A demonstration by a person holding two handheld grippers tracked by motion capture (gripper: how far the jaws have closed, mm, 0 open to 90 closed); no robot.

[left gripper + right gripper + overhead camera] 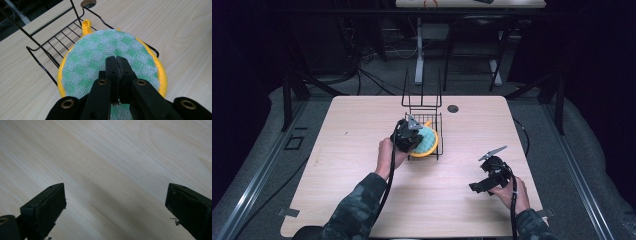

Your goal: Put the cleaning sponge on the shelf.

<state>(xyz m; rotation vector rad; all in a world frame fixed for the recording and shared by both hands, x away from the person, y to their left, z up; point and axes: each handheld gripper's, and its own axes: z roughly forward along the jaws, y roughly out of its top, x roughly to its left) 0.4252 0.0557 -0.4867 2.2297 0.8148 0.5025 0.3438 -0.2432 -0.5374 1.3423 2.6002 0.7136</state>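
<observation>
One round green-checked potholder (100, 57), yellow loop pointed away, is pinched by the left tongs (117, 72) over the wire basket (50, 42); right tongs (115, 210) are held spread above the tabletop (112, 157).

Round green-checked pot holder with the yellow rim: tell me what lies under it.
The round green-checked pot holder with the yellow rim rests on the black wire rack on the light wooden table. The rack's grid beneath it is covered.
</observation>
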